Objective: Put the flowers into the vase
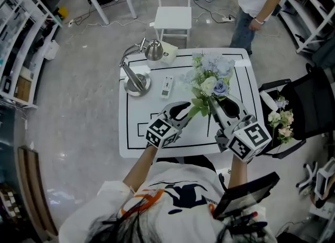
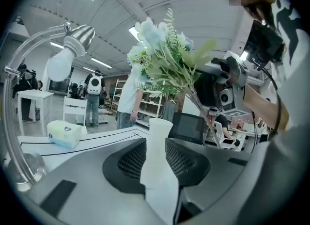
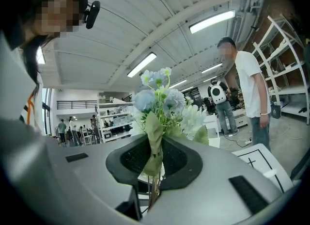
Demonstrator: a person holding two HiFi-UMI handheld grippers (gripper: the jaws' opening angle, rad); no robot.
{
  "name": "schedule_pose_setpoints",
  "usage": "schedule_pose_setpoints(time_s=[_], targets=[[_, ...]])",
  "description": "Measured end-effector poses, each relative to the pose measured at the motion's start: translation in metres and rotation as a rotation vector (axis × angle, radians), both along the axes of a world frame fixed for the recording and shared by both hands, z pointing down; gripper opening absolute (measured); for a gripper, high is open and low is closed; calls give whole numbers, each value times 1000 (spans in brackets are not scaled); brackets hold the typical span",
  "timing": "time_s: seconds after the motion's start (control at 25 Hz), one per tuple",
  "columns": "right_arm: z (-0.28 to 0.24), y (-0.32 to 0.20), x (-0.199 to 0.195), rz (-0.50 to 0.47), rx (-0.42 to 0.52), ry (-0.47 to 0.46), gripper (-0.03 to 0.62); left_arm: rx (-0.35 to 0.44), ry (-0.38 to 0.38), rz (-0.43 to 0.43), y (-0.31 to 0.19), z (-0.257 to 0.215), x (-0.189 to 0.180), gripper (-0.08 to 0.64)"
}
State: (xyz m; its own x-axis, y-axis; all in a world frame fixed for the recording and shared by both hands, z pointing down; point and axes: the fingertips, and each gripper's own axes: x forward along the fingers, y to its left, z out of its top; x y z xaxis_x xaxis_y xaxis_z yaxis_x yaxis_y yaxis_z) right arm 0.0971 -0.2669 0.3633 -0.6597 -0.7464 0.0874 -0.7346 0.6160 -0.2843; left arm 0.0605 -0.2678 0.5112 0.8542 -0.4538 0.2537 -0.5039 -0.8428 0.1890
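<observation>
A bouquet (image 1: 211,77) of pale blue and white flowers hangs over the white table (image 1: 131,126). My right gripper (image 1: 214,103) is shut on its green stems, which run down between the pads in the right gripper view, blooms (image 3: 162,100) above. My left gripper (image 1: 187,110) sits just left of the stems. In the left gripper view a slim white vase (image 2: 157,170) stands upright between its pads and the gripper (image 2: 157,144) is shut on it. The bouquet (image 2: 167,54) is tilted above the vase mouth, with the right gripper (image 2: 223,86) behind. I cannot make the vase out in the head view.
A chrome desk lamp (image 1: 137,74), a white remote (image 1: 167,86) and a tissue pack (image 1: 166,53) lie on the table's far half. A white chair (image 1: 172,11) stands behind it. A person (image 1: 259,1) stands at the far right. More flowers (image 1: 282,119) rest on a black chair.
</observation>
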Motion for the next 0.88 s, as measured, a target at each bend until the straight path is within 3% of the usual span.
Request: schedule_pose_setpoints(time_s=[0.52, 0.88], targets=[[-8, -33, 42, 23, 5, -37, 58, 14, -52, 81, -25, 12, 58, 251], [-16, -51, 51, 9, 22, -55, 58, -8, -73, 96, -33, 24, 76, 255]])
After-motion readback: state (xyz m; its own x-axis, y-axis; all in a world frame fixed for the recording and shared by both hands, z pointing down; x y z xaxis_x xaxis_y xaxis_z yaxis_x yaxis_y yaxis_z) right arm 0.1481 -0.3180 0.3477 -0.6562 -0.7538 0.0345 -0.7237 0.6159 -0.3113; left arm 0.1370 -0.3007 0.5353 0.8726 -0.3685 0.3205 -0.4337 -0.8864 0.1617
